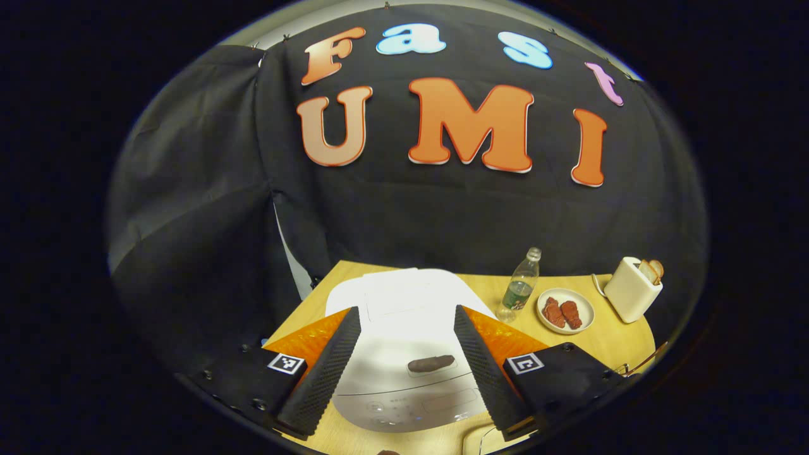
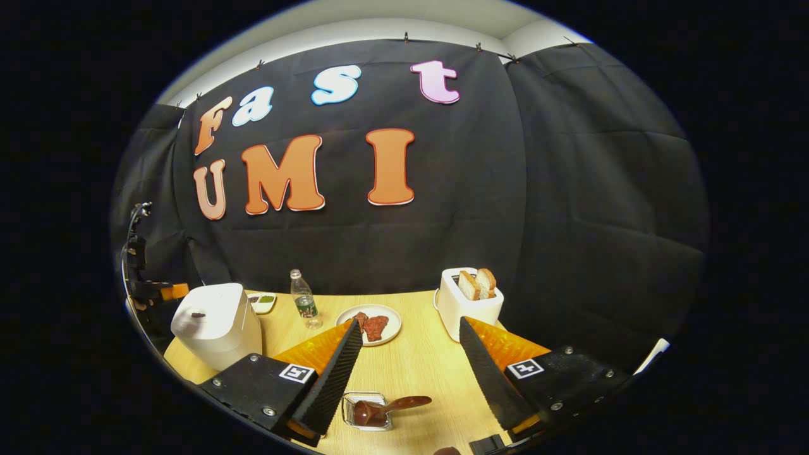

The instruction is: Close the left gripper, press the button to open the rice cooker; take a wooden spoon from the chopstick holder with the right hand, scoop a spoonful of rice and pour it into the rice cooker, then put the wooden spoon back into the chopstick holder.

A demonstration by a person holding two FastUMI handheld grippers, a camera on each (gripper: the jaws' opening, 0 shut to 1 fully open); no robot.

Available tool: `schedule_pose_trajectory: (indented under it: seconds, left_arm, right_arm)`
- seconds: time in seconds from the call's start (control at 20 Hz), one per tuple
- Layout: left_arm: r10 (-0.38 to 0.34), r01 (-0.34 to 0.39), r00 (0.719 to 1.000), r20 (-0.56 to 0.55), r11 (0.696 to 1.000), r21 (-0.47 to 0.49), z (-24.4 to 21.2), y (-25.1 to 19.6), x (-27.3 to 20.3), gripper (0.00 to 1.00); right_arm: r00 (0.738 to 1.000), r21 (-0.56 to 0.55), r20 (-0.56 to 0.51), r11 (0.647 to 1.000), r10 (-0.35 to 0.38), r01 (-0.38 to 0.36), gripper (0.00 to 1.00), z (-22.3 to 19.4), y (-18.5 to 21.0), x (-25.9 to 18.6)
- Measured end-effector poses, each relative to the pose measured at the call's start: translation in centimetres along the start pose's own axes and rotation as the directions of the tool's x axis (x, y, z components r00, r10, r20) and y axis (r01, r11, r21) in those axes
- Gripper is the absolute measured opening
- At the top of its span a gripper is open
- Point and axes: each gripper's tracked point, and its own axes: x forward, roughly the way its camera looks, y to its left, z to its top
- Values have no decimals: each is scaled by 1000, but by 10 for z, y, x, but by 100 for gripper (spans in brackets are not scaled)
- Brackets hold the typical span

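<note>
Left claw (image 1: 407, 322) and right claw (image 2: 411, 335) both gape wide.

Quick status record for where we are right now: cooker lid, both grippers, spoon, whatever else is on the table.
rice cooker: lid shut, brown button on top not yet pressed
left gripper: open, fingers either side of the cooker, above it
right gripper: open, empty, above the table
wooden spoon: lying in the wire holder, handle pointing right
other items: water bottle, plate of red food, toaster with bread
</note>
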Motion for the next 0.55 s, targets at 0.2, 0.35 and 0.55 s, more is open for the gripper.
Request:
schedule_pose_trajectory:
  seconds: [0.2,0.35,0.55]
  left_arm:
    - [-17,12,984,177,1000,26,89,2,-65,100]
    - [-35,29,969,246,999,26,132,4,-109,100]
    - [-42,35,953,299,999,29,162,8,-141,99]
  right_arm:
    - [998,-19,59,1000,-9,11,95,31,-7,-4]
    - [995,-20,97,1000,-12,14,100,52,-11,-8]
    - [990,-28,138,999,-17,21,95,73,-15,-18]
